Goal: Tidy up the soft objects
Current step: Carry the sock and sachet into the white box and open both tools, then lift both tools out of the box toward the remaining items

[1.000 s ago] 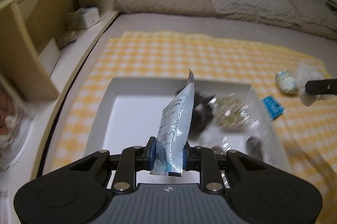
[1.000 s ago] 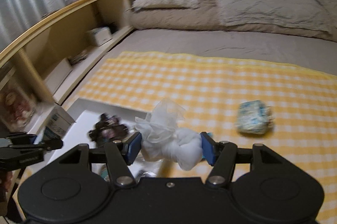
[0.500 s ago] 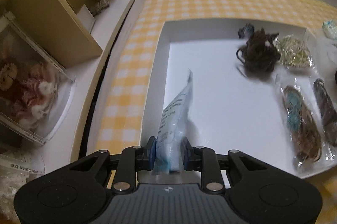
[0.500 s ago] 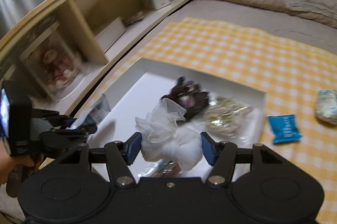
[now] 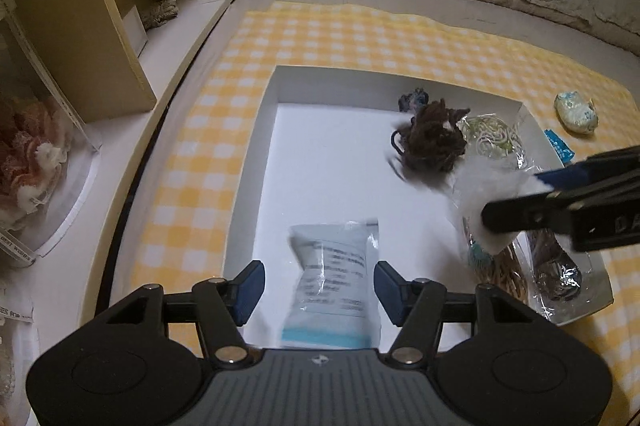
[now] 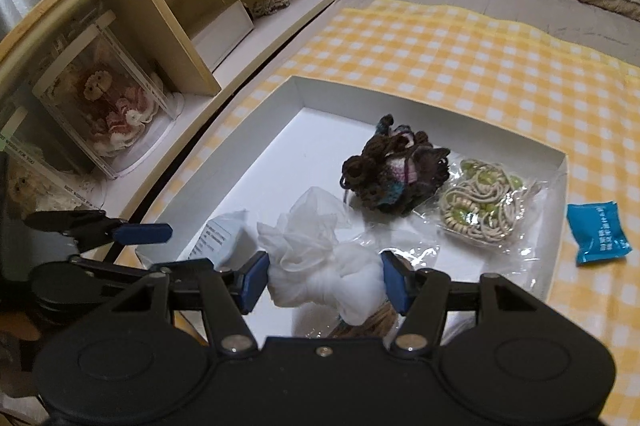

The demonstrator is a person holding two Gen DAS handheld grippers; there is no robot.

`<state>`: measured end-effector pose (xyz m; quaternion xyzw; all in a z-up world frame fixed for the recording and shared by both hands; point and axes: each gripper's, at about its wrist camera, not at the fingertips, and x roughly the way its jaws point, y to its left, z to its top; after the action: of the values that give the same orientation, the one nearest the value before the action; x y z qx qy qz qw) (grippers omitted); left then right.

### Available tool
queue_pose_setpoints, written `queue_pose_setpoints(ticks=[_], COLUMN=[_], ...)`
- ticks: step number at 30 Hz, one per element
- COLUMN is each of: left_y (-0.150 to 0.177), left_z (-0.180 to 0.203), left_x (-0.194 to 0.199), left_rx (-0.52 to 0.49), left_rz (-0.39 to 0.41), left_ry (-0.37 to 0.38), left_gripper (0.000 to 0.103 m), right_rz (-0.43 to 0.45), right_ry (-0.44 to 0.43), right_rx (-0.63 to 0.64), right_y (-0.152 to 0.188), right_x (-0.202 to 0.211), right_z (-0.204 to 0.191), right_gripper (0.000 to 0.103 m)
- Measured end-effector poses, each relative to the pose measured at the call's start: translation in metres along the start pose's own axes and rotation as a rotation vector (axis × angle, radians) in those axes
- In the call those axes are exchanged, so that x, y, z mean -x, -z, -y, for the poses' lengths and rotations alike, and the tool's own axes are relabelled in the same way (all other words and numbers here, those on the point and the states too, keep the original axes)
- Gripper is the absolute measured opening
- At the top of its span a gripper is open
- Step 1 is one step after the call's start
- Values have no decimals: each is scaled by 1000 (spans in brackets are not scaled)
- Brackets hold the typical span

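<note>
Left claw (image 5: 316, 288) over near end of white tray (image 5: 256, 161), jaws opening; pale blue packet (image 5: 334, 276) between the pads, blurred, pads clear of it. Right claw (image 6: 324, 280) grips white cloth bundle (image 6: 320, 266) above the tray. Yarn ball (image 6: 394, 171) and bagged cord (image 6: 478, 203) lie in tray.

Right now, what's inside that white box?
The white box holds a brown yarn bundle, a bagged beaded cord and a pale packet. Other bags are partly hidden behind white cloth.
</note>
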<state>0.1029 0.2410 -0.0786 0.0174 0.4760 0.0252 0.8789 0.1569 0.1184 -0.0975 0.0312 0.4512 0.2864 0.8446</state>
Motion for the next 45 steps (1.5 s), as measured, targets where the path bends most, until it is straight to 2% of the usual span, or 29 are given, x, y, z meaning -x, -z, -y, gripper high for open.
queue_pose_setpoints(ticks=[6,8,10,16,24,30,42,45], left_y=[4,5,5,5,4,2,-3,-4], left_z=[5,6,4,4,3,3,4,4], left_x=[-12,-13,-12,-8,2,13,31,33], left_rx=[-52,-67,-68,-65,-52,-33,17,27], left_rz=[-52,-62,-62,-61,-45,-22,25,29], left_ry=[-20,-25,-25,-26,-20,-19,-26,-25], left_gripper=[61,61,61,63,74,79,98,101], right_rz=[-35,-42,-62,-77,-83,-55,18,43], right_ry=[-45,-66,-86,-73,-51,-33,29,51], right_rx=[-8,-18,-29,-3,32,62,100,111], right_y=[2,4,4,6,9,9,14,14], right_x=[-12,-14,-17,-13,-5,7,35,43], right_z=[-5,-6,-5,-5,-5,-5,1,4], right_gripper=[62,70,83,85,87,89,98,100])
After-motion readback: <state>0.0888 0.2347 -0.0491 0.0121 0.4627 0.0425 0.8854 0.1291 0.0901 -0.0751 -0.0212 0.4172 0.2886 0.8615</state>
